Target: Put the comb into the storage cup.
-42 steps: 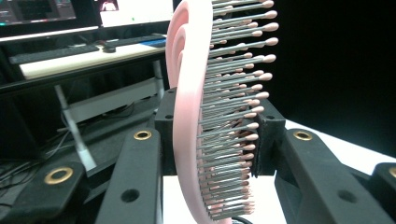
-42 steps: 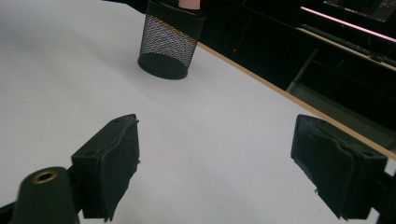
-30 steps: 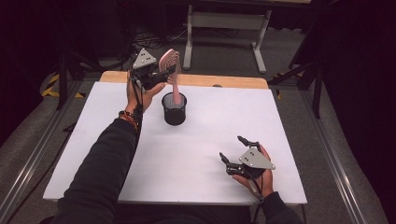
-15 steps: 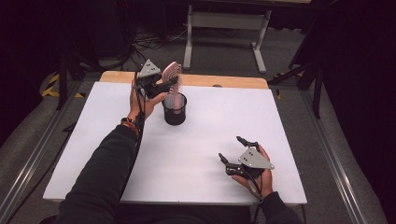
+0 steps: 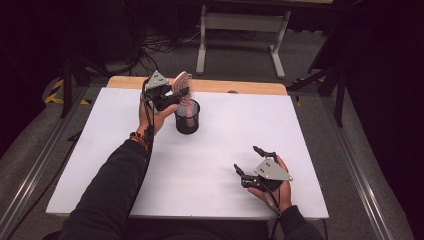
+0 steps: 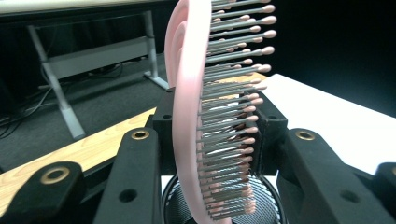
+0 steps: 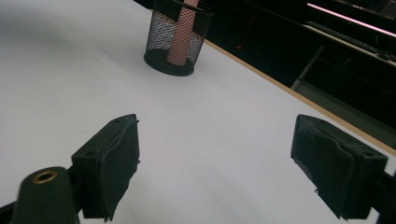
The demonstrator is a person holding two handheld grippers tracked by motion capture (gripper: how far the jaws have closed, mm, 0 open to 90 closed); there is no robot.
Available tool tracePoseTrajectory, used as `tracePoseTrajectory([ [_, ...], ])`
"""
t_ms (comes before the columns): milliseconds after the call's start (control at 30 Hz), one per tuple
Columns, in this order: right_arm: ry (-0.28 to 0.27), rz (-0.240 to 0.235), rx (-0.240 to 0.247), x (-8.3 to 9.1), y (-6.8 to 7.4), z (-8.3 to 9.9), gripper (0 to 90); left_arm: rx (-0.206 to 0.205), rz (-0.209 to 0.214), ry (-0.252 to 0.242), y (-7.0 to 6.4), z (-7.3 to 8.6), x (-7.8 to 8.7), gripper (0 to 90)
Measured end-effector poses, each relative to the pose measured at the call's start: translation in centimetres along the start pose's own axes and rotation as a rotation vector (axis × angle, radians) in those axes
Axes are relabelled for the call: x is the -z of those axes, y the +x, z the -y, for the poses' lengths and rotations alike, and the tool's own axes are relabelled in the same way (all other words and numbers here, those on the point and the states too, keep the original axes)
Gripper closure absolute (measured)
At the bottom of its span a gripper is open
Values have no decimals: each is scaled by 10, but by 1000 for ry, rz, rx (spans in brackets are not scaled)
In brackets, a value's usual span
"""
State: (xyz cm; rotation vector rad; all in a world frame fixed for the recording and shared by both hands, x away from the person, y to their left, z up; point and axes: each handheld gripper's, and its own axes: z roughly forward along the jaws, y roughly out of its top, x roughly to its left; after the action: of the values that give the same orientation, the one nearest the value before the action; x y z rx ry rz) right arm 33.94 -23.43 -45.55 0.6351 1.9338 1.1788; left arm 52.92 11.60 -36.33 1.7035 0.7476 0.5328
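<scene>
So the left gripper (image 5: 172, 98) has its jaws clamped on a pink hairbrush (image 5: 182, 83), holding it upright right above the black mesh cup (image 5: 187, 119). In the high view the brush head sticks up over the cup's rim, tilted a bit, and the handle end goes down inside the cup. In the right gripper view you can see the pink handle (image 7: 179, 36) through the mesh, reaching low in the cup (can't tell if it's actually touching the bottom).

The left gripper view is the close-up: the brush (image 6: 196, 116) runs bottom to top between the two black jaws, pink frame on one side and rows of grey bristles with pink tips pointing off to the other. The jaw pads press in on the brush from both sides. Below it is the round mouth of the cup (image 6: 268, 200), so the brush sits dead over the opening.

The right gripper (image 5: 248, 160) is well away from the cup, toward the person's near right part of the white table (image 5: 100, 170), with the hand resting low on the surface. Its jaws are spread wide with nothing between them, and in its own view you just see bare tabletop in the gap, with the cup (image 7: 177, 39) farther off ahead.

The cup itself stands upright near the table's far edge, just in front of the wooden strip (image 5: 240, 86) along that edge.
</scene>
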Motion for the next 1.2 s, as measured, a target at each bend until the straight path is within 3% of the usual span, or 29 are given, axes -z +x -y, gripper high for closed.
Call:
tracePoseTrajectory([
  [433, 13, 1, -1, -2, 0, 1, 157, 50, -45, -19, 15, 12, 1, 574],
  [900, 21, -2, 7, -3, 2, 1, 159, 108, -80, -15, 23, 30, 2, 433],
  [967, 22, -1, 11, -4, 2, 1, 159, 126, -73, -16, 26, 33, 3, 415],
  [1200, 30, -5, 38, -4, 6, 0, 160, 122, -66, -2, 29, 44, 2, 389],
])
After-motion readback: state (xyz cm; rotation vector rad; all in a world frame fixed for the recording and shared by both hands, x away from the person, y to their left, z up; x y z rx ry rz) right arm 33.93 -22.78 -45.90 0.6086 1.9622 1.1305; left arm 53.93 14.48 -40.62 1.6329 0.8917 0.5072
